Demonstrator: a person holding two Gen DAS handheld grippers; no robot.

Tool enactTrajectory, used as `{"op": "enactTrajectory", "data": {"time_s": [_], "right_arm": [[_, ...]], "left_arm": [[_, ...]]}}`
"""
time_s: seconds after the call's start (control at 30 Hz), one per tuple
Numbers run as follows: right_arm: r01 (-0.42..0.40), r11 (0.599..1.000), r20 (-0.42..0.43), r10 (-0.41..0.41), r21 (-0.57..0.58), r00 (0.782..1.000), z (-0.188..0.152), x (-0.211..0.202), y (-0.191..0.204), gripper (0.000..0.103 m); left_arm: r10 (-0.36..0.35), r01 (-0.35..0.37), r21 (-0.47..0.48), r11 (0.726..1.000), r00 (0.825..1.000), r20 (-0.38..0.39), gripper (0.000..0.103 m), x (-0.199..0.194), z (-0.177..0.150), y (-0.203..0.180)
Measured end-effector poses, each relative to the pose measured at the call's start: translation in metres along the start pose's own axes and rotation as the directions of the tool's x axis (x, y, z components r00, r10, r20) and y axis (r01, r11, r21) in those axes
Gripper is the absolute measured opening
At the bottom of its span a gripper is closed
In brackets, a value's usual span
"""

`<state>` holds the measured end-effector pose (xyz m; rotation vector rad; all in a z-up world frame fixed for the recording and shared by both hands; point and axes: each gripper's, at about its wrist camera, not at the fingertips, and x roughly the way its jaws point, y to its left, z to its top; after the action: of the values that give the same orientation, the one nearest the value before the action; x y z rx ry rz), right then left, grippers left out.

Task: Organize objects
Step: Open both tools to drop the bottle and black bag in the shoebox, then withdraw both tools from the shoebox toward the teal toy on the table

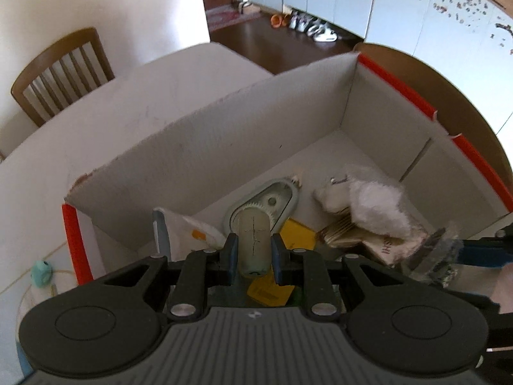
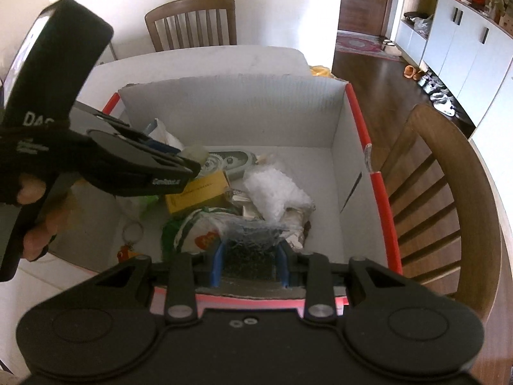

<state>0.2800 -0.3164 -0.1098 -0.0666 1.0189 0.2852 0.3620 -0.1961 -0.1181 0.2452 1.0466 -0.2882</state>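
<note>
White worktop [image 1: 96, 134], box [image 2: 256, 109] part-filled | left tool [image 1: 254, 245] clamps pale cylinder [image 1: 254, 240] over box | right tool [image 2: 250, 261] grips plastic-wrapped dark item [image 2: 250, 240] | both drops pending

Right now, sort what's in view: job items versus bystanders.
Job:
left gripper clamping a pale cylinder
right gripper clamping a clear bag of dark bits
red-edged cardboard box

Bystanders:
wooden chairs
shoes

White letters "DAS" show, cut off, on the black handle [image 2: 38, 109] of the left gripper [image 2: 192, 160]. Small white print further along its body, nearer the cardboard box [image 2: 243, 109], is too blurred to read. Print on the paper packet [image 1: 384, 247] inside that box is also unclear.
</note>
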Motion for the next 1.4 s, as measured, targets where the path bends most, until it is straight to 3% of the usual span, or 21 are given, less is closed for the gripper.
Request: {"op": "enactTrajectory", "data": {"time_s": [0.33, 0.57, 0.67, 0.73, 0.77, 0.8, 1.0, 1.23, 1.3, 1.4], "right_arm": [[-0.007, 1.0, -0.019, 0.006, -0.015, 1.0, -0.001, 0.01, -0.004, 0.033], [-0.018, 1.0, -0.013, 0.018, -0.019, 1.0, -0.003, 0.009, -0.007, 0.04], [-0.021, 1.0, -0.004, 0.021, -0.021, 1.0, -0.005, 0.007, -0.008, 0.045], [-0.021, 0.999, 0.003, 0.021, -0.025, 1.0, -0.006, 0.006, -0.008, 0.048], [-0.02, 0.999, 0.006, 0.02, -0.025, 1.0, -0.006, 0.005, -0.008, 0.05], [-0.021, 0.999, 0.009, 0.021, -0.024, 1.0, -0.006, 0.003, -0.008, 0.051], [-0.036, 0.999, 0.048, 0.037, -0.028, 0.998, -0.007, -0.012, -0.01, 0.062], [-0.053, 0.998, 0.092, 0.056, -0.039, 0.994, -0.007, -0.031, -0.01, 0.063], [-0.058, 0.998, 0.101, 0.061, -0.038, 0.993, -0.008, -0.037, -0.011, 0.063], [-0.065, 0.997, 0.121, 0.068, -0.033, 0.99, -0.009, -0.044, -0.01, 0.07]], "left_arm": [[0.02, -0.02, -0.006, 1.0, 0.999, -0.026, 0.021, 0.007, 0.001, -0.001], [0.037, -0.037, -0.021, 0.999, 0.999, -0.015, 0.022, 0.003, 0.002, 0.002], [0.03, -0.03, -0.034, 0.999, 1.0, 0.002, 0.032, -0.002, 0.002, 0.003], [0.033, -0.032, -0.037, 0.999, 0.999, 0.017, 0.047, -0.006, 0.002, 0.002], [0.034, -0.033, -0.038, 0.999, 0.999, 0.027, 0.062, -0.009, 0.002, 0.002], [0.033, -0.032, -0.039, 0.999, 0.999, 0.042, 0.066, -0.013, 0.001, 0.002], [0.028, -0.024, -0.044, 0.999, 0.996, 0.081, 0.066, -0.031, -0.002, 0.0], [0.031, -0.026, -0.042, 0.999, 0.994, 0.106, 0.067, -0.048, -0.01, -0.001], [0.021, -0.016, -0.046, 0.999, 0.992, 0.121, 0.071, -0.055, -0.014, 0.001], [0.005, 0.003, -0.056, 0.998, 0.989, 0.149, 0.073, -0.067, -0.019, 0.002]]}}
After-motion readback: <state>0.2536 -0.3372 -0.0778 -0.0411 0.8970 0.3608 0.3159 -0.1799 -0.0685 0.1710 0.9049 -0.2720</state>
